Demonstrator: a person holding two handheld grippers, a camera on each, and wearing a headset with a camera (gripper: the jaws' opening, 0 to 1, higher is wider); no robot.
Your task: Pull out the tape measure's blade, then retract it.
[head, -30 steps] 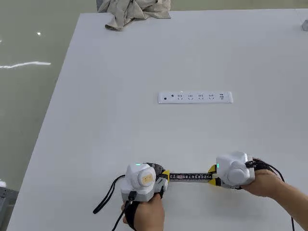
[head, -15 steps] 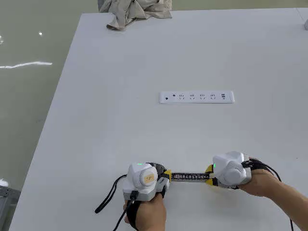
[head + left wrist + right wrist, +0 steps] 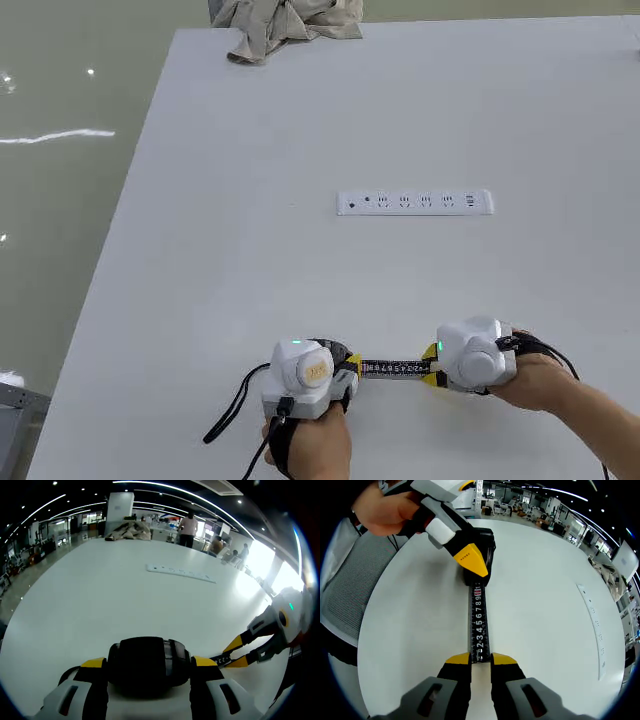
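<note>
The tape measure lies at the 6 o'clock edge of the white bench (image 3: pixel 300 150) in the head view, with its long axis on the 9-to-3 line. Its rounded black tape measure case (image 3: pixel 149 665) sits at the 9 o'clock end. The narrow blade (image 3: pixel 395 368), printed with black and red numbers, points out of the case toward 3 o'clock and spans the gap between the two grippers just above the bench top.

The left gripper (image 3: pixel 345 370) has its yellow-tipped jaws set at a middling width and clamped on either side of the case, which fills the space between them in the left gripper view. A hand (image 3: pixel 310 445) holds this gripper from 6 o'clock, and a thin black cord (image 3: pixel 232 405) trails off it toward 8 o'clock.

The right gripper (image 3: pixel 480 658) has its jaws drawn almost together, pinching the free end of the blade between the yellow tips. In the right gripper view the blade runs straight from 6 o'clock up toward 12, digits 2 to 9 readable, and meets the case under the left gripper's yellow jaw.

A long white power strip (image 3: pixel 415 203) lies well apart at 12 o'clock from the blade, parallel to it. A crumpled beige cloth (image 3: pixel 285 22) rests at the bench's far edge, about 11 o'clock.
</note>
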